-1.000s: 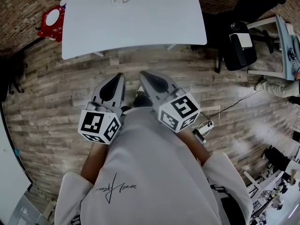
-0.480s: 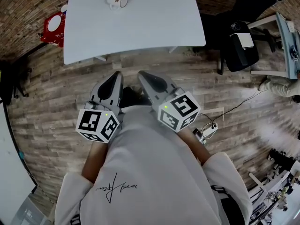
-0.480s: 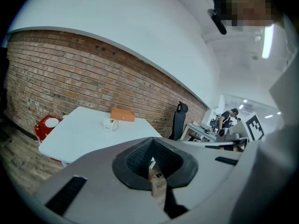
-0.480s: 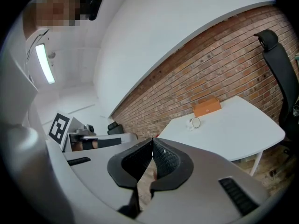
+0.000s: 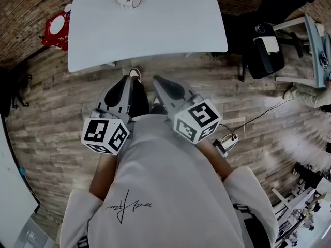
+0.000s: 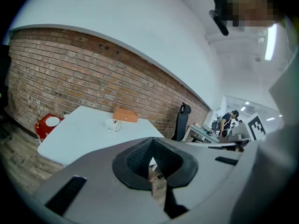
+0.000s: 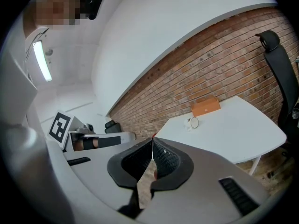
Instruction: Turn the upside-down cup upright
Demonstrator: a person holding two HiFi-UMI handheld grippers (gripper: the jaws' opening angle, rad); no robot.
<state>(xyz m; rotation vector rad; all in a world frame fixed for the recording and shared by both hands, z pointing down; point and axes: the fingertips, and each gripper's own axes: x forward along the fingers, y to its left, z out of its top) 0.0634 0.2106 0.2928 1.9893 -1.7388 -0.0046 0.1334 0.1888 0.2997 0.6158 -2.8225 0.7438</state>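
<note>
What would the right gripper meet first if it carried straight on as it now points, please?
The right gripper would probably meet the near edge of the white table first, though relative height is hard to judge. The cup sits farther back, right of that line.

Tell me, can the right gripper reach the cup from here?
Probably not yet: the right gripper hangs over the floor, short of the table, and the cup sits toward its far side. Nothing blocks the path.

Glossy white cup (image 5: 129, 0), smooth matt white table (image 5: 170, 25), rough brick wall (image 6: 70, 73), wood-plank floor (image 5: 51, 112)
</note>
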